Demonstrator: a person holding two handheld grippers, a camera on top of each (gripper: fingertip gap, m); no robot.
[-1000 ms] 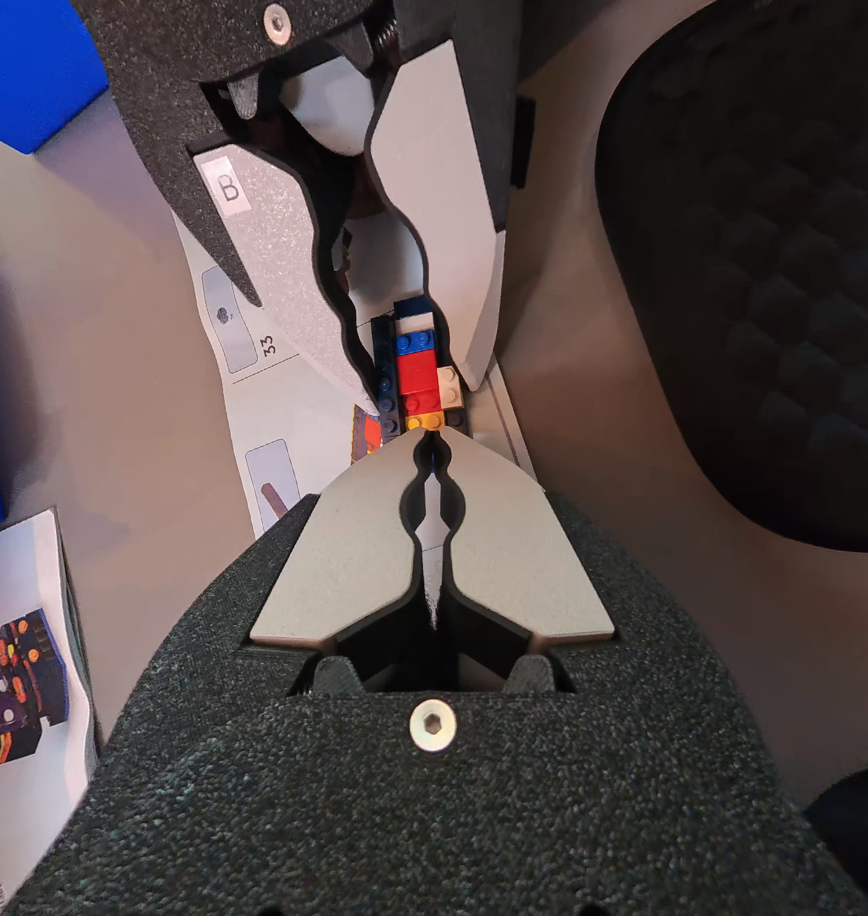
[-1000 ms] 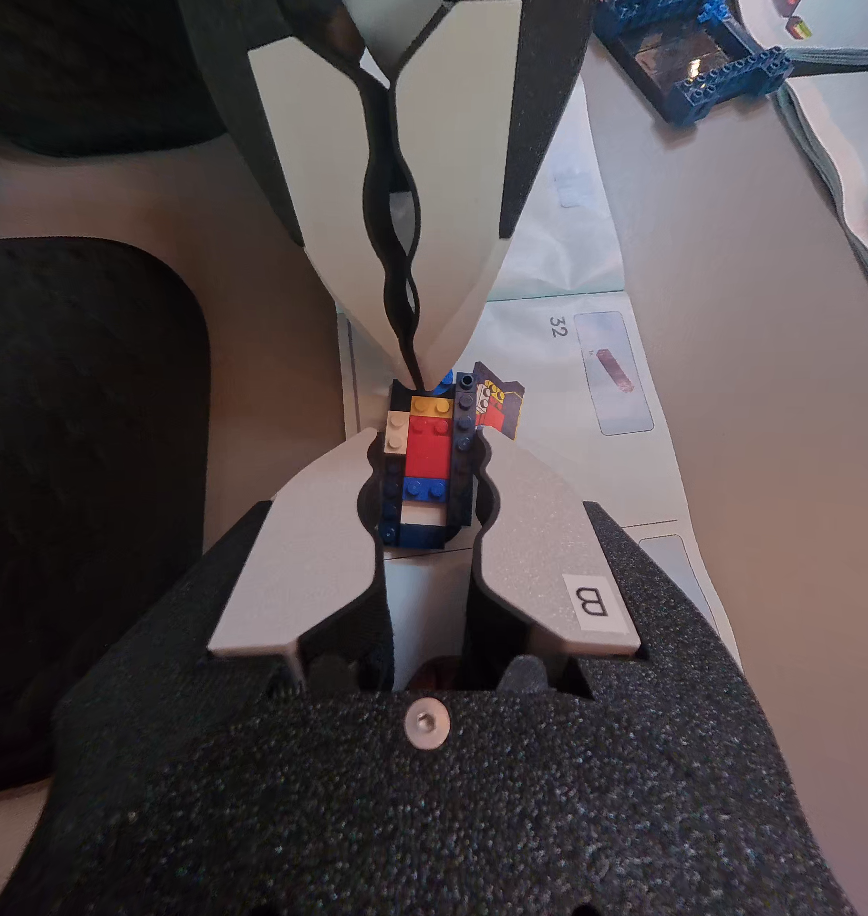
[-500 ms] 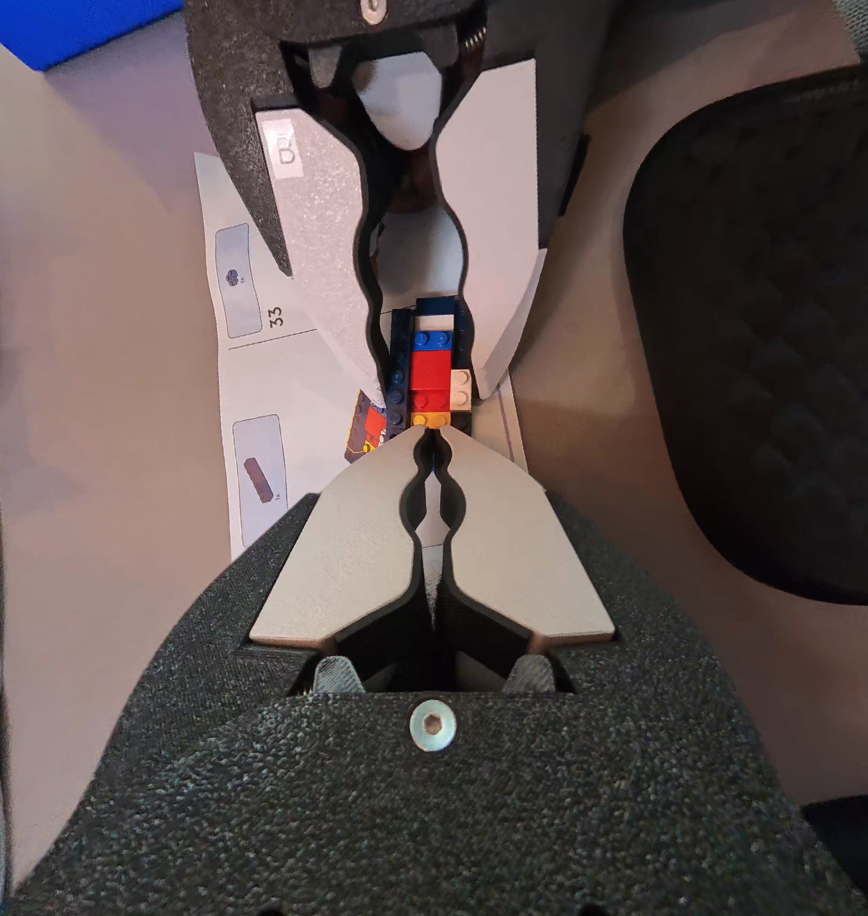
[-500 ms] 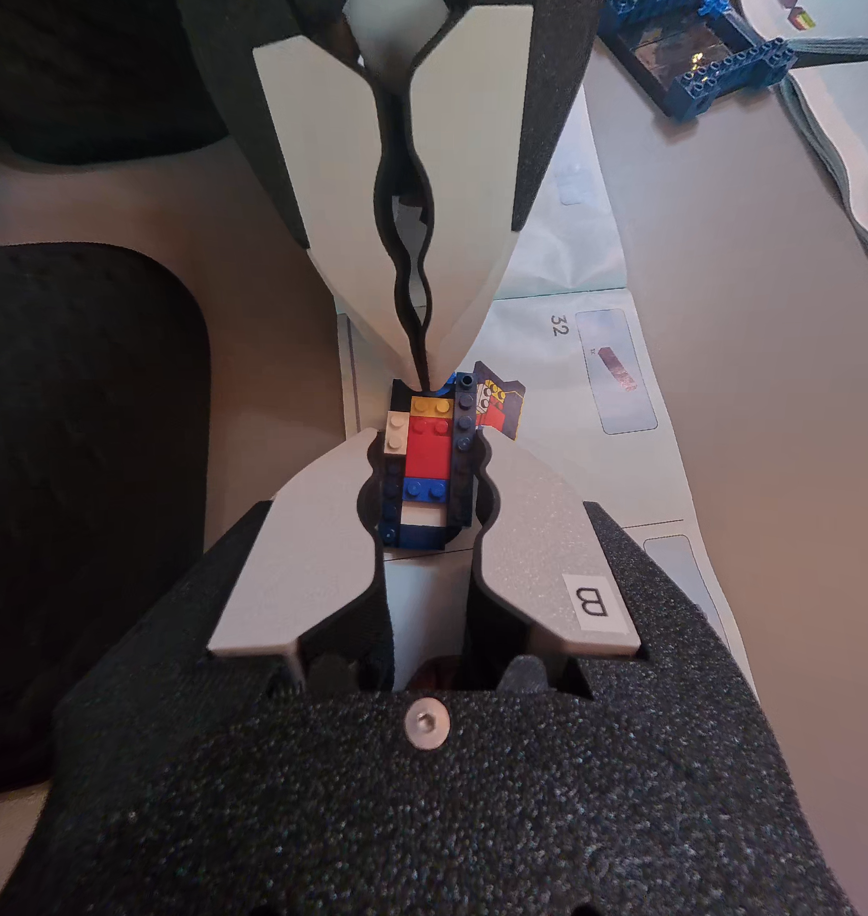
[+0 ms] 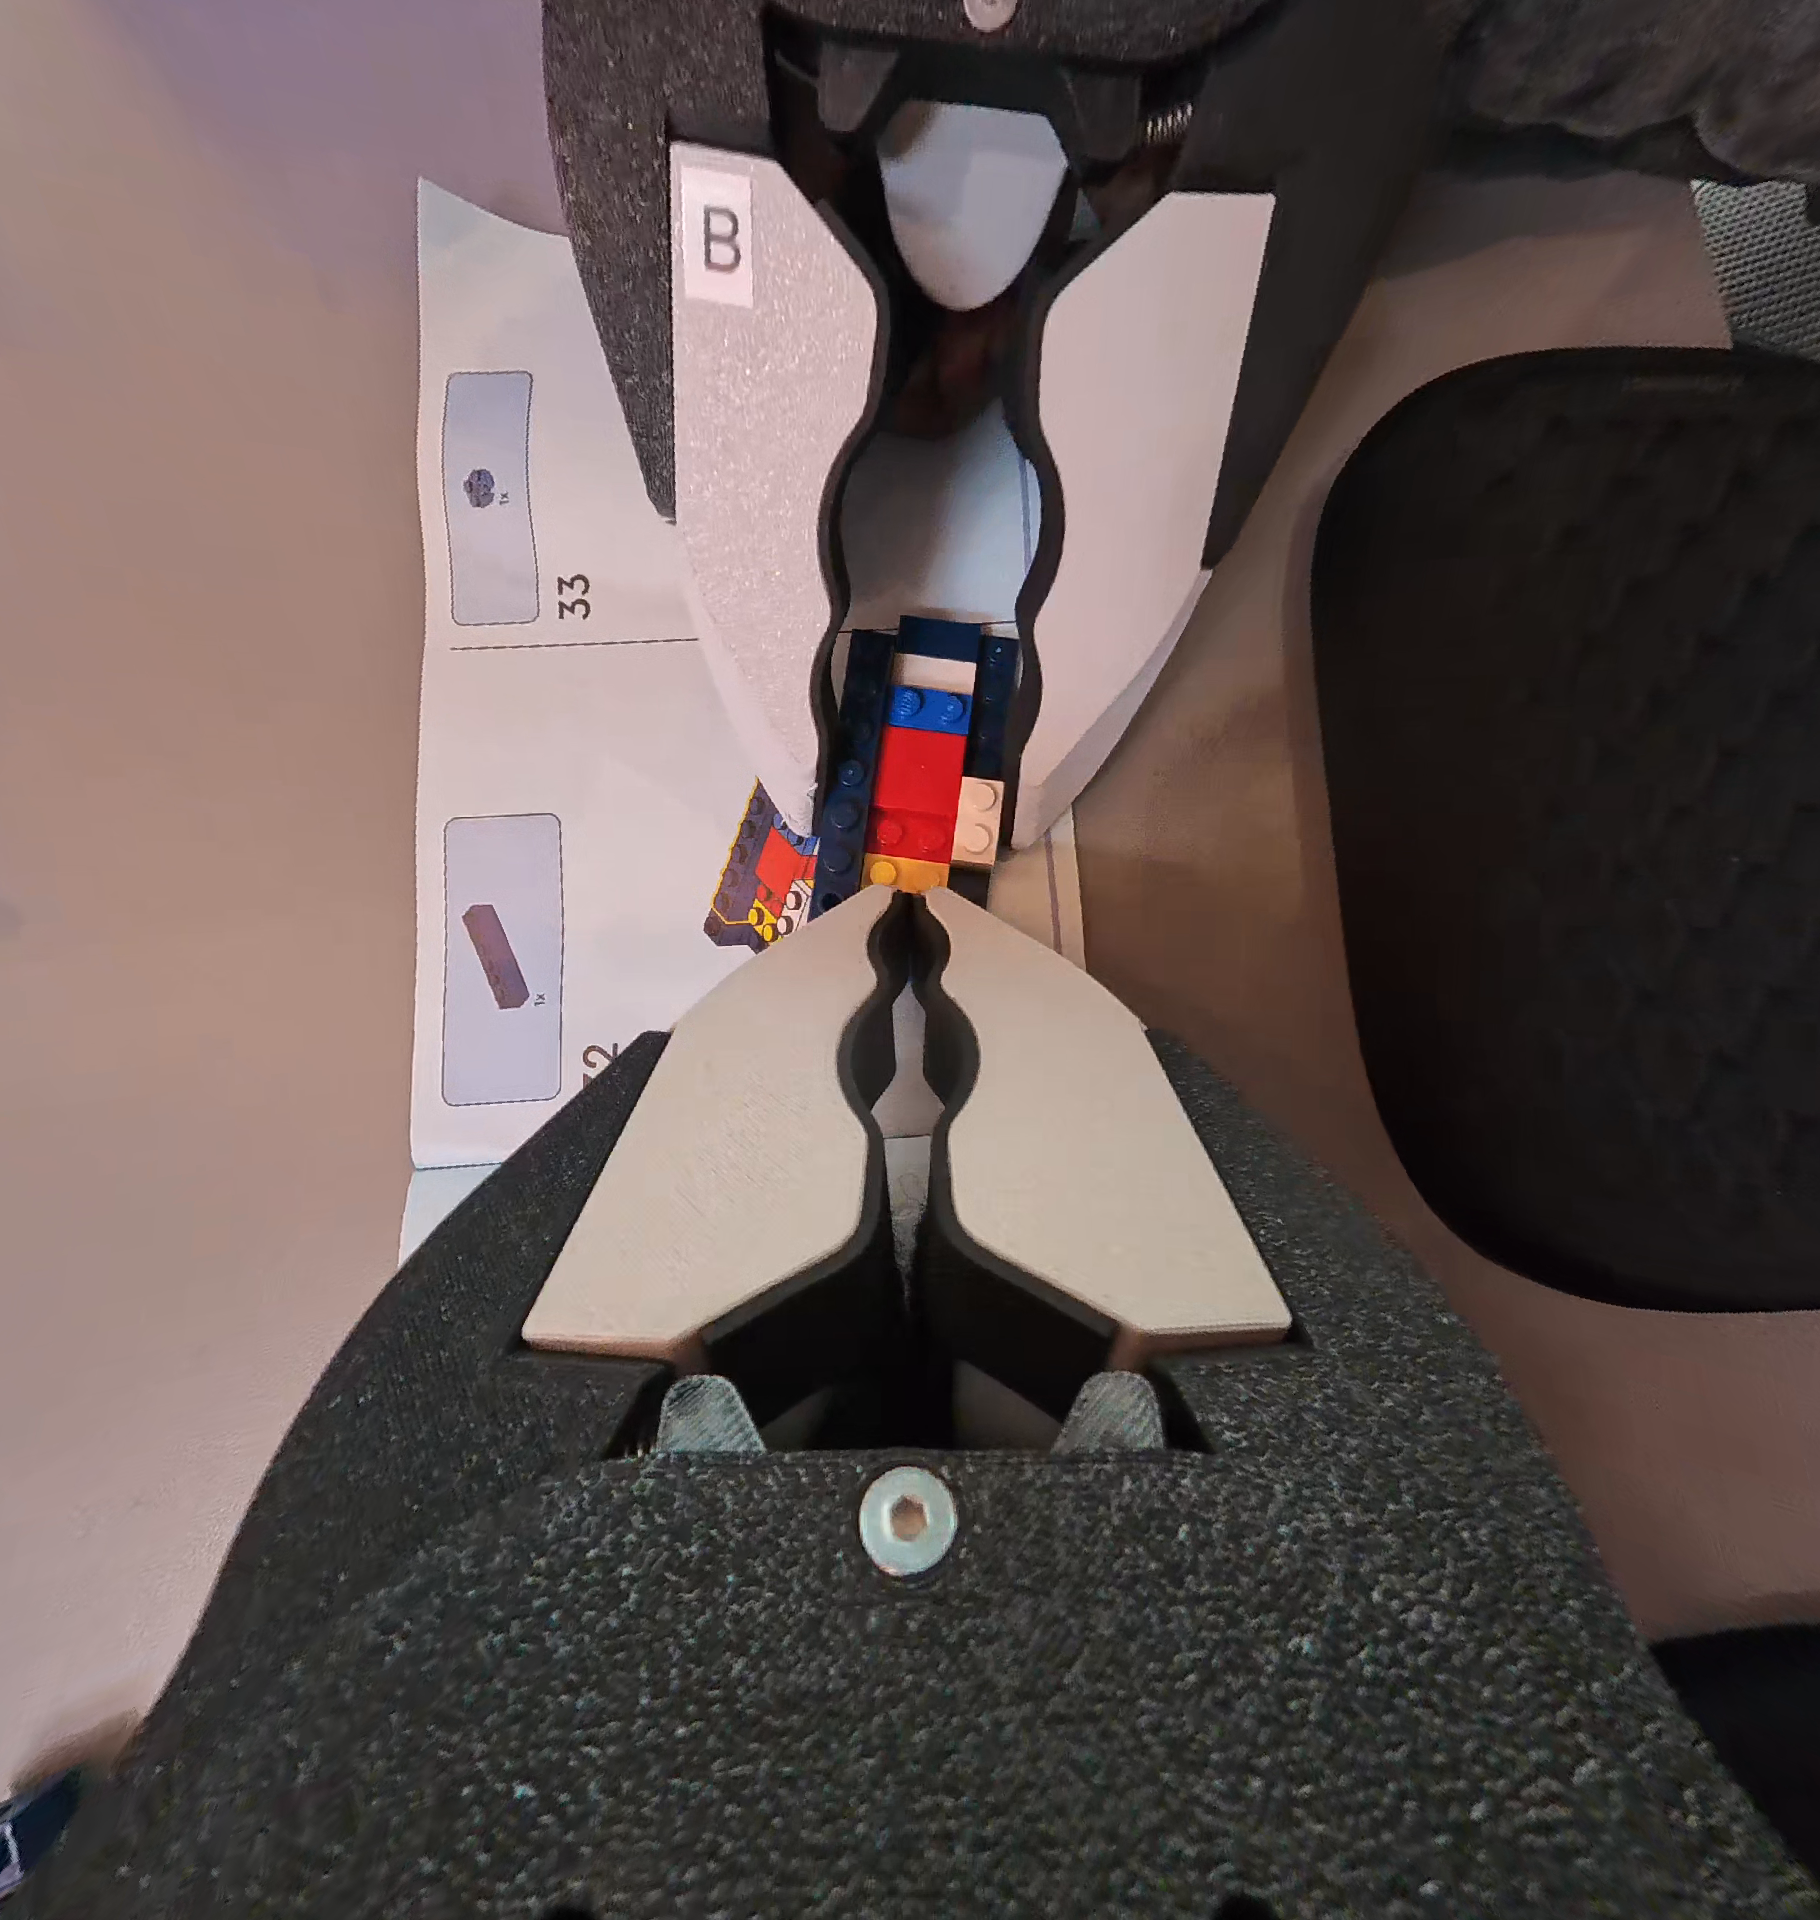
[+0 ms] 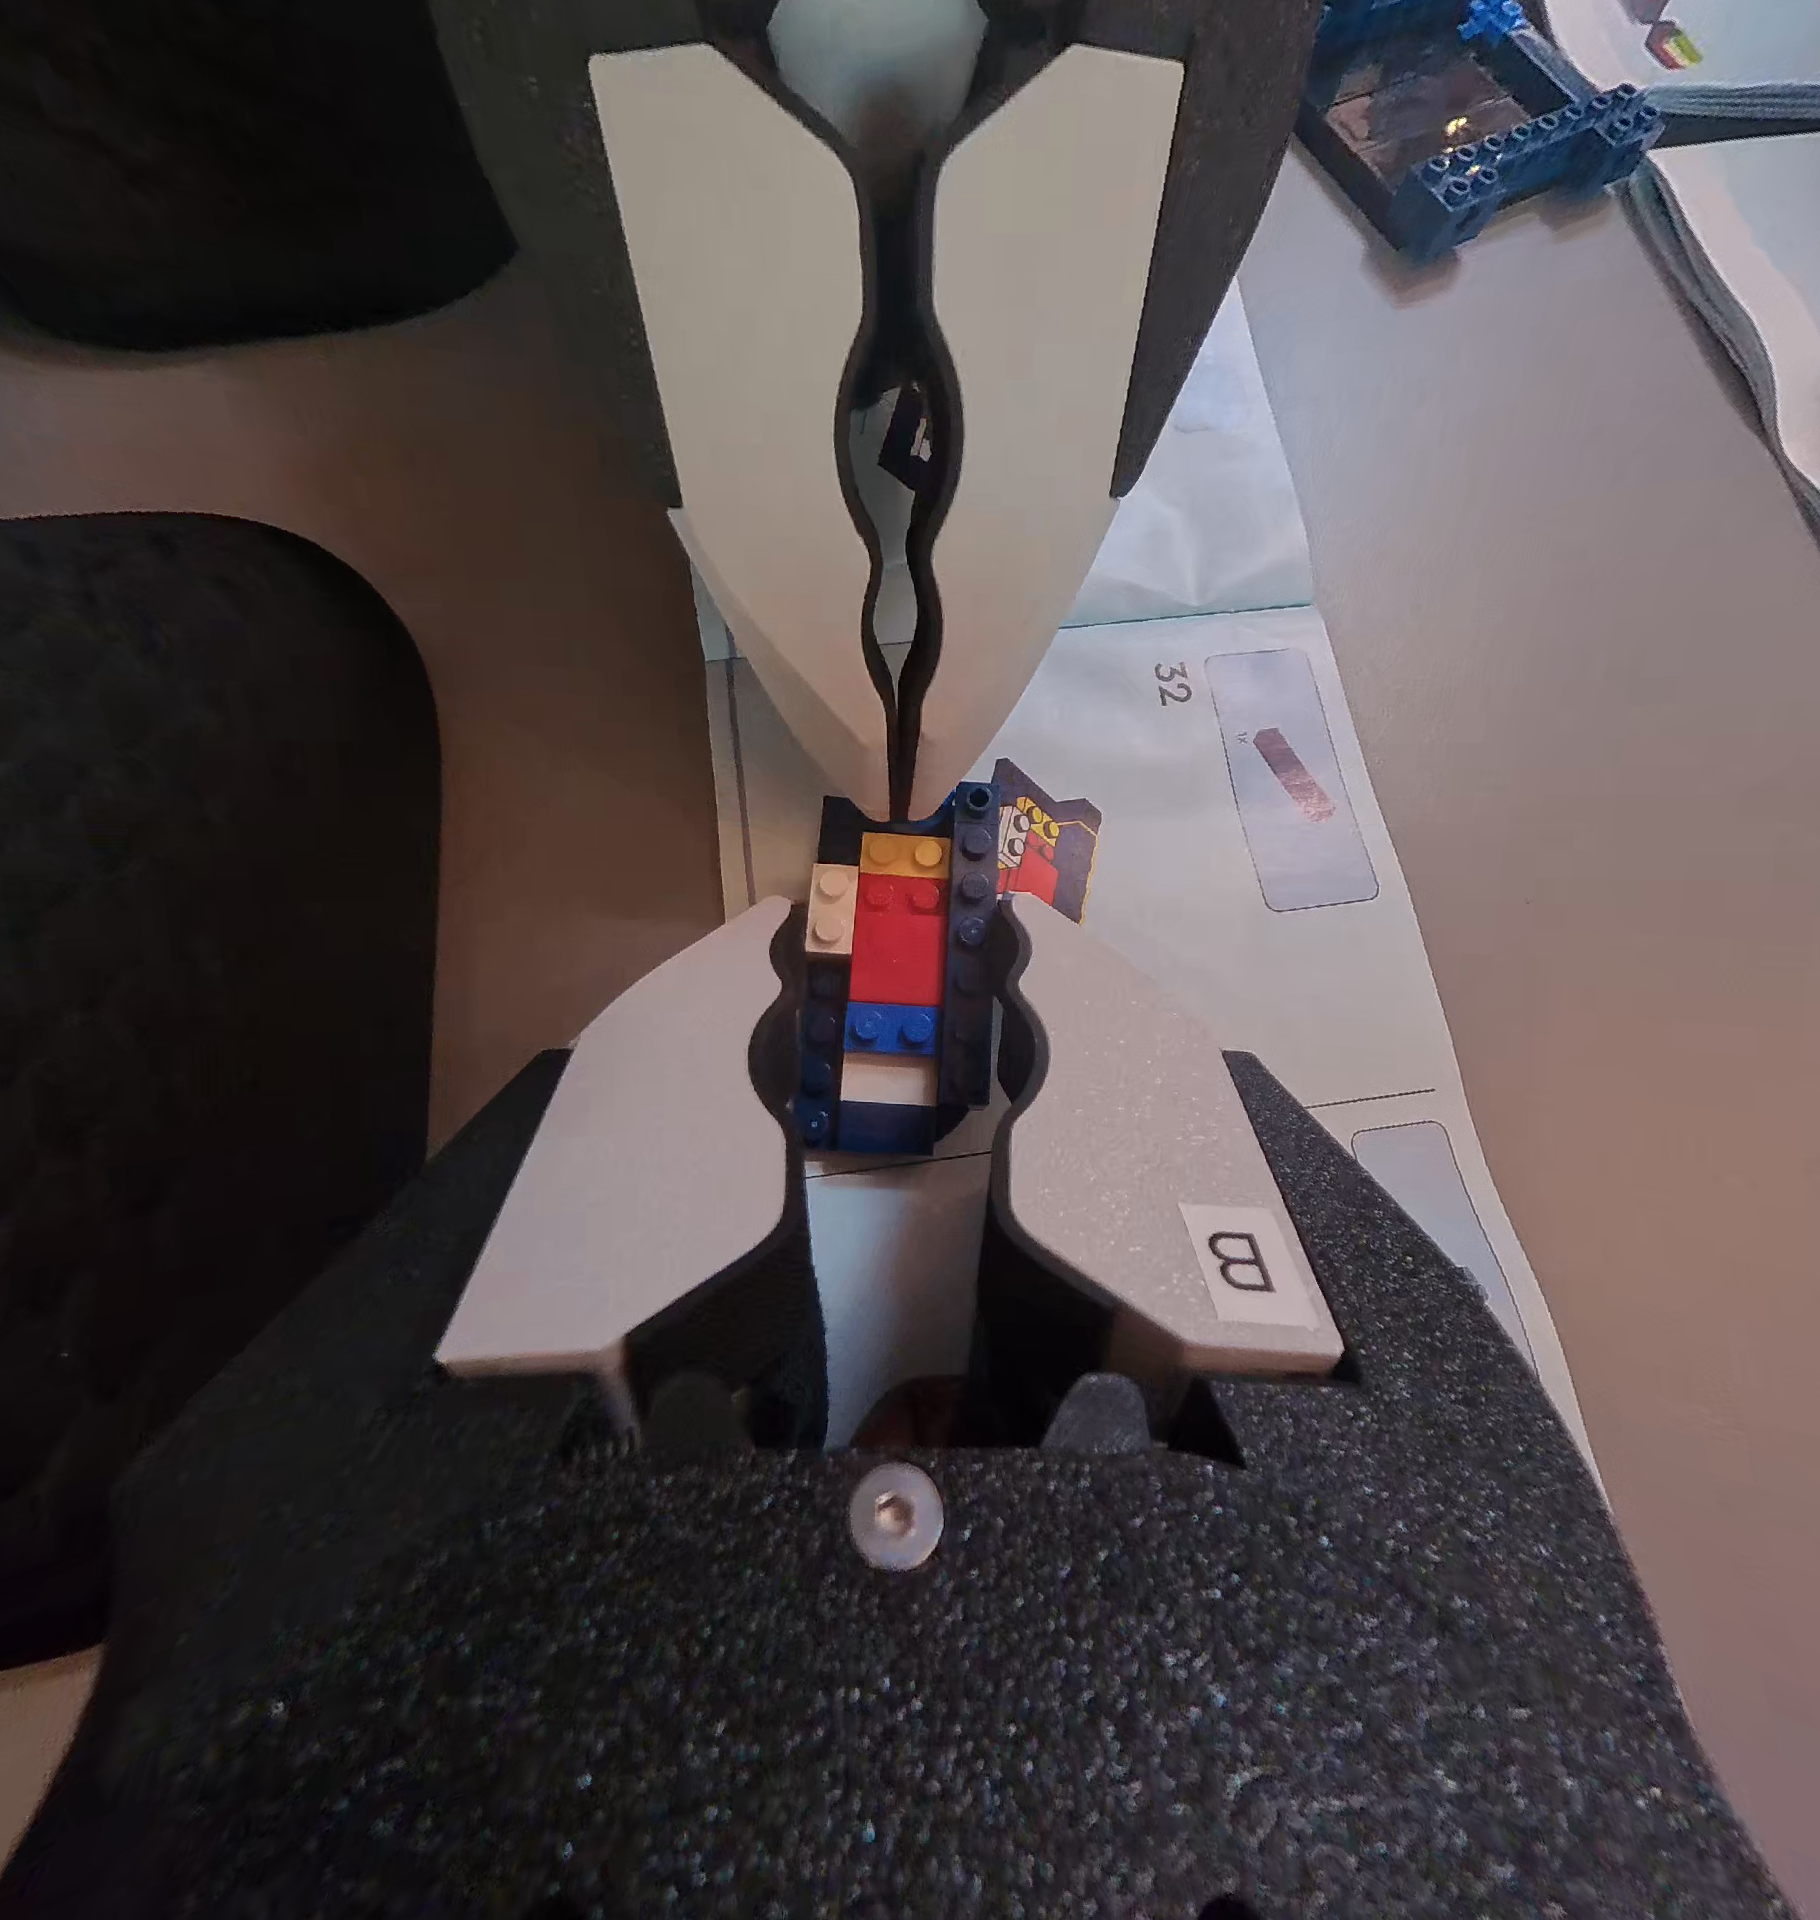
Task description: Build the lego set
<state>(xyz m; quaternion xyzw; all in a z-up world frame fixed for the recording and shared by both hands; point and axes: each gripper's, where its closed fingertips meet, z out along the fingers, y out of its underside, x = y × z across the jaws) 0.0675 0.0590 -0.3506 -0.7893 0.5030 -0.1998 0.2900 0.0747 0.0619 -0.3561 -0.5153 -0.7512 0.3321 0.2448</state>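
A small brick assembly (image 6: pixel 895 966), with dark blue side strips and orange, red, blue and white pieces down the middle, sits over a printed instruction sheet (image 6: pixel 1197 831). My right gripper (image 6: pixel 895 930) is shut on it, with a pad pressing each dark blue side. In the left wrist view the assembly (image 5: pixel 916 769) shows between the right gripper's fingers (image 5: pixel 760 623). My left gripper (image 5: pixel 901 902) is shut, with its tips against the orange end of the assembly. It comes in from the top of the right wrist view (image 6: pixel 901 795), facing the right gripper.
A black padded cushion (image 5: pixel 1612 831) lies beside the grippers and also shows in the right wrist view (image 6: pixel 158 935). A blue brick frame (image 6: pixel 1477 135) and a stack of booklets (image 6: pixel 1768 260) lie at the far right on the beige table (image 6: pixel 1560 727). The grippers are tip to tip, or close to it.
The left wrist view has swung so that the right gripper now stands straight opposite, and the booklet at its left edge has left the frame. Both grasps are unchanged.
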